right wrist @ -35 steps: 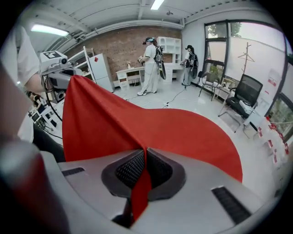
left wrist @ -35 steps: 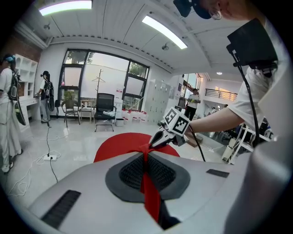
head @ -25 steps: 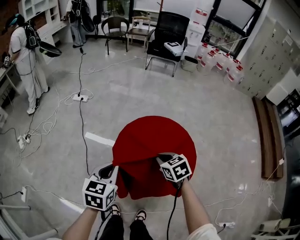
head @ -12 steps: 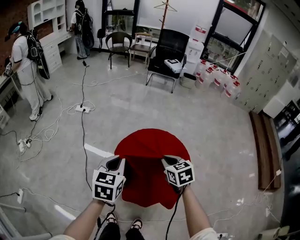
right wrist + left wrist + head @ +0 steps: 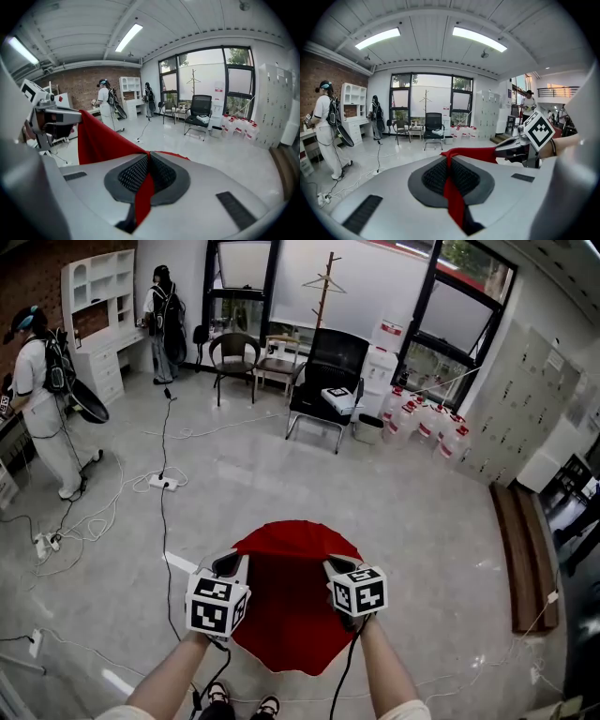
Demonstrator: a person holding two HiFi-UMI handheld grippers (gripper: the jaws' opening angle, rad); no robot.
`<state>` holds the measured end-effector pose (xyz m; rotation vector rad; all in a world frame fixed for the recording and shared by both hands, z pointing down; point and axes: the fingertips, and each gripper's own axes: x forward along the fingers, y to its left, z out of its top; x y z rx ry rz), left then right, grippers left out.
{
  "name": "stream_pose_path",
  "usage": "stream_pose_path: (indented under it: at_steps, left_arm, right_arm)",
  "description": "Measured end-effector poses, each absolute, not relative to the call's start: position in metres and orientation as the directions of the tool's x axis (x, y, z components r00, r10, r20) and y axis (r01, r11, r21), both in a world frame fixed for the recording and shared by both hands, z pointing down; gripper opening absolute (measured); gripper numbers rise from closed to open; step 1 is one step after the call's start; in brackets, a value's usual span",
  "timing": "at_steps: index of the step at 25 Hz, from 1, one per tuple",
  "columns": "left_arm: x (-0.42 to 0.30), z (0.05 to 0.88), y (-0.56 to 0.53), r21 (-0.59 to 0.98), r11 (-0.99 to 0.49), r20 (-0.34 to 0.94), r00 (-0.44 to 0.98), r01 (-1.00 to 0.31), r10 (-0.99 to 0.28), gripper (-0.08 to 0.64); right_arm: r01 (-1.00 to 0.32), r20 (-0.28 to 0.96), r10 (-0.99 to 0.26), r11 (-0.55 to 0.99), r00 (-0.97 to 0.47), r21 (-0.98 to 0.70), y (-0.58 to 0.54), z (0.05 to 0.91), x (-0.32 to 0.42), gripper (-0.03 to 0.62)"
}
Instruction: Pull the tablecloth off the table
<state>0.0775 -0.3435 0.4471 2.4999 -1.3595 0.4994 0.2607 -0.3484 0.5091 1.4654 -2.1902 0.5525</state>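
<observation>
The red tablecloth [image 5: 291, 601] drapes over a round table that it hides entirely. Its near edge is lifted off and stretched between both grippers. In the head view my left gripper [image 5: 228, 564] is shut on the cloth's left part and my right gripper [image 5: 336, 567] is shut on its right part. In the left gripper view a red fold [image 5: 452, 197] runs through the closed jaws, and the cloth stretches across to the right gripper [image 5: 520, 149]. In the right gripper view the cloth [image 5: 101, 140] rises from the pinched fold towards the left gripper [image 5: 52, 115].
A black chair [image 5: 323, 376] and a brown chair [image 5: 231, 348] stand at the back. Water bottles [image 5: 427, 423] line the window wall. Cables and a power strip [image 5: 161, 482] lie on the floor at left. Two people [image 5: 42, 395] stand far left. A wooden bench [image 5: 525, 554] runs along the right.
Both grippers have risen with the cloth's near edge in them, so the lifted part now hangs between them. The head view has tilted up and shows more of the room.
</observation>
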Motion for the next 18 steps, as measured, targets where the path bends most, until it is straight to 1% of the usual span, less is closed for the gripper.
stream_pose_path:
  at_steps: [5,11,18]
  left_arm:
    - [0.077,0.429,-0.358,0.06,-0.516,0.384,0.497,-0.855,-0.778,0.018]
    - [0.076,0.408,-0.36,0.042,-0.51,0.359,0.489,-0.859,-0.795,0.018]
    - [0.087,0.378,-0.374,-0.081,-0.515,0.34,0.462,-0.853,-0.819,0.018]
  right_arm:
    - [-0.931,0.543,-0.771,0.361,-0.332,-0.056,-0.355,0.486,0.26,0.026]
    - [-0.938,0.498,-0.8,0.333,-0.335,-0.097,-0.36,0.461,0.259,0.026]
    - [-0.958,0.462,-0.84,0.263,-0.284,-0.11,-0.365,0.433,0.271,0.026]
